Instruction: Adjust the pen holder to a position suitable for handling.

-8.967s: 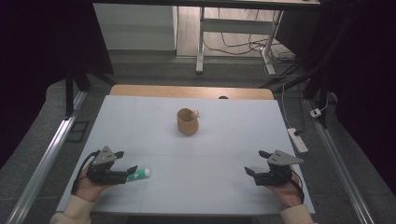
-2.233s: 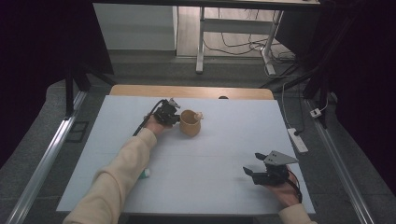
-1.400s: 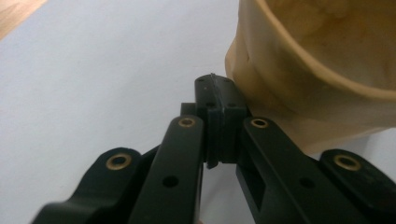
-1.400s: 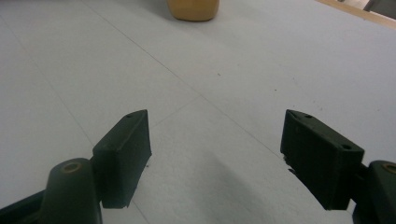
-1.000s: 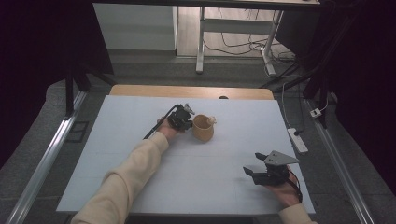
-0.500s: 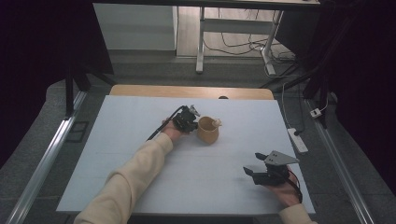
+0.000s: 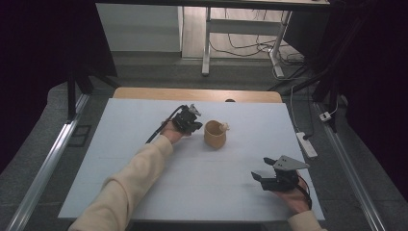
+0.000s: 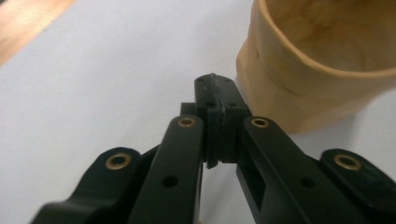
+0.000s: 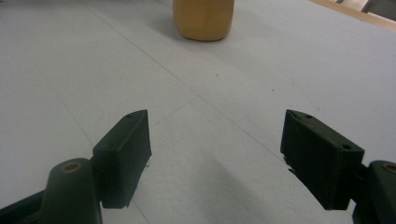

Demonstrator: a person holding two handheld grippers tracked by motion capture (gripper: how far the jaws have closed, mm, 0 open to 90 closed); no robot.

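While left claw (image 7: 194, 126) sits clamped empty beside cup (image 7: 215, 134), right claw (image 7: 263, 180) gapes, empty

Both arms are in cream-coloured knit sleeves (image 7: 126, 185), pretty loose, cuffs ending right at the wrists. Each hand carries a matte black plastic two-jaw gripper. The left gripper (image 8: 217, 95) has chunky black link arms with small brass-ringed pivot pins and a few plain screw holes, plus blocky pads at the tips. A thin black cable (image 7: 166, 126) trails off it. The right gripper (image 9: 215, 158) has flat rectangular black pads with tiny holes, and a grey three-cornered plate (image 7: 287, 162) sits on top.
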